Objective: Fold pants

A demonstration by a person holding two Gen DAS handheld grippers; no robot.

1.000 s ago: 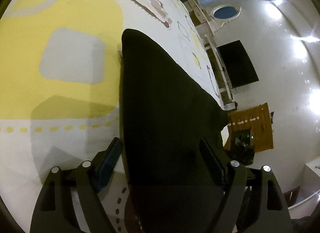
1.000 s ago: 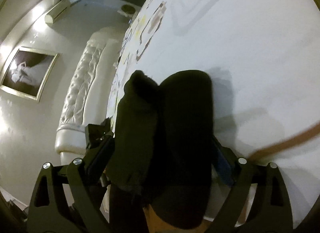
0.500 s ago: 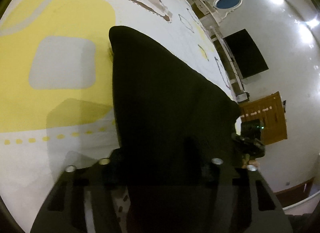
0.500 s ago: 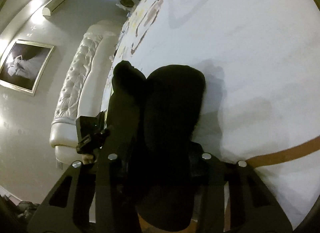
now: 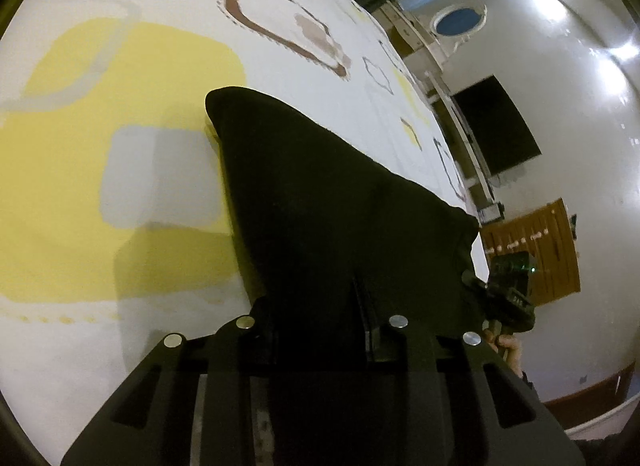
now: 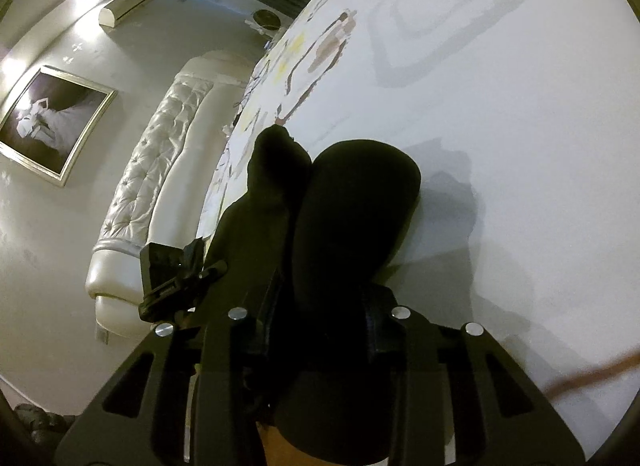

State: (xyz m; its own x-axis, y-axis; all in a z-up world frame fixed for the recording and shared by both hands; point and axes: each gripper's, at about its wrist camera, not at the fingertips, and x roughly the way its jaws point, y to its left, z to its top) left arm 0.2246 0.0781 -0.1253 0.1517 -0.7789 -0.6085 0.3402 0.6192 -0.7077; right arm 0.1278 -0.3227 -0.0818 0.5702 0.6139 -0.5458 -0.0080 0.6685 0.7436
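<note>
I am observing the left hand-held gripper (image 5: 320, 330) and right hand-held gripper (image 6: 320, 318), jaws having just been closing, both clamping the black fabric pants (image 5: 320, 201) lying on the white patterned bedspread (image 5: 120, 185).

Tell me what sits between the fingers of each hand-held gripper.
Black pants fabric in both. The left hand-held gripper pinches the pants in the left wrist view; the right hand-held gripper has just closed on bunched cloth in its own view.

Left claw (image 5: 320, 330) and right claw (image 6: 320, 322) both angle downward, jaws just drawn in and pinching black pants (image 5: 332, 201) fabric. The right claw's body shows beside the left one.
</note>
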